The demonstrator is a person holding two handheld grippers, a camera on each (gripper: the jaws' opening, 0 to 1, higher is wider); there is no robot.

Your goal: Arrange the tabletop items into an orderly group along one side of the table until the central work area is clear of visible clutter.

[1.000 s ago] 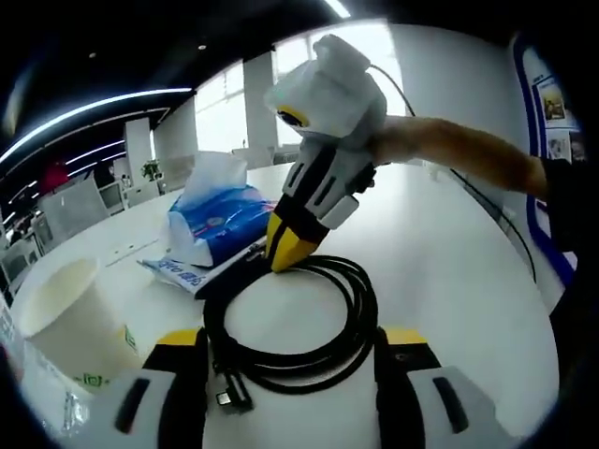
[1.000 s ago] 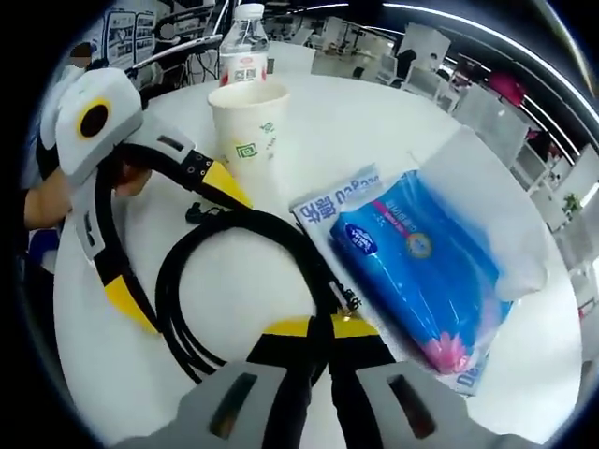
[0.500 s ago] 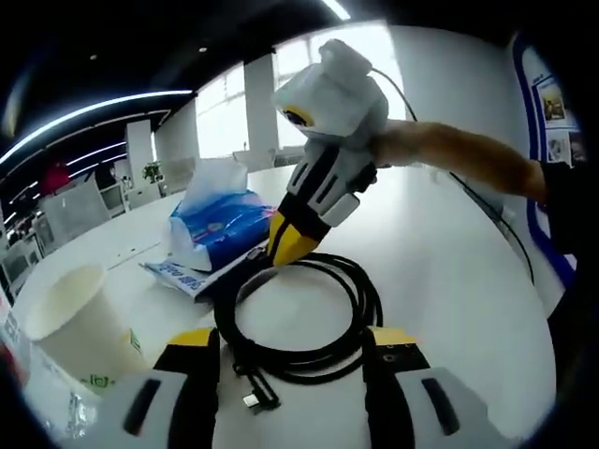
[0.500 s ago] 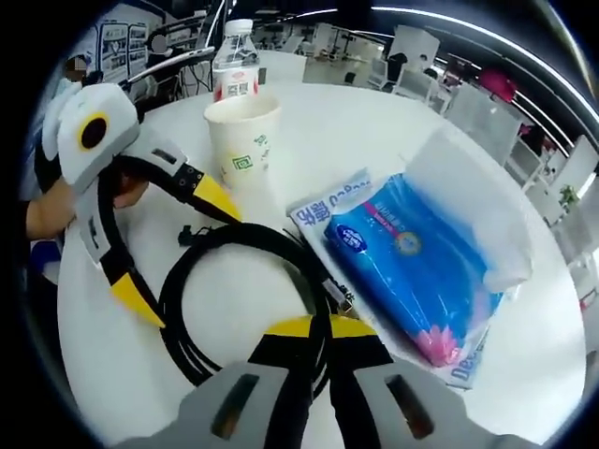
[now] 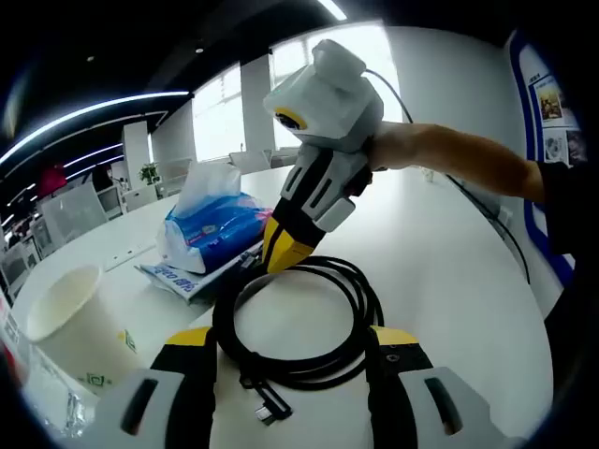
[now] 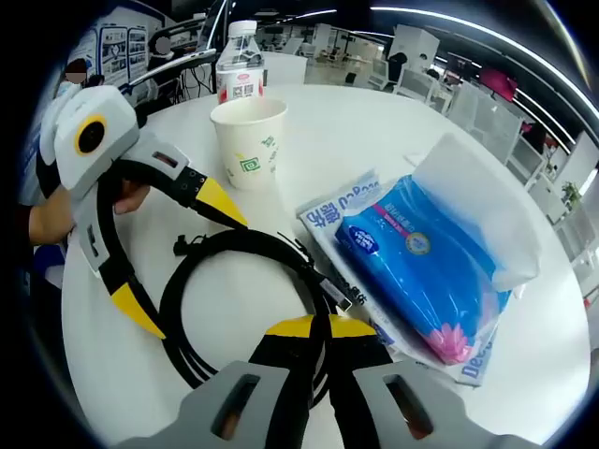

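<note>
Cable (image 6: 239, 304), a glossy black coil lying flat on the white table (image 6: 374, 122), sits at six o'clock in the right gripper view. Right gripper (image 6: 314, 329) pinches its rim with jaws nearly closed; left gripper (image 5: 285, 341), spread wide, straddles it. Best to drag it slowly, keeping loops together, toward the tissue pack (image 6: 421, 271) at three o'clock.

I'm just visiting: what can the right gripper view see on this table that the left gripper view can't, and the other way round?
The right gripper view alone catches the plastic water bottle behind the paper cup, plus rows of chairs across the hall. The left gripper view alone catches the bright windows and a potted plant far off. Both show the cup, the coiled black cable, the blue tissue pack on a flat packet, and each other: the left gripper open around the coil, the right gripper shut on it.
</note>
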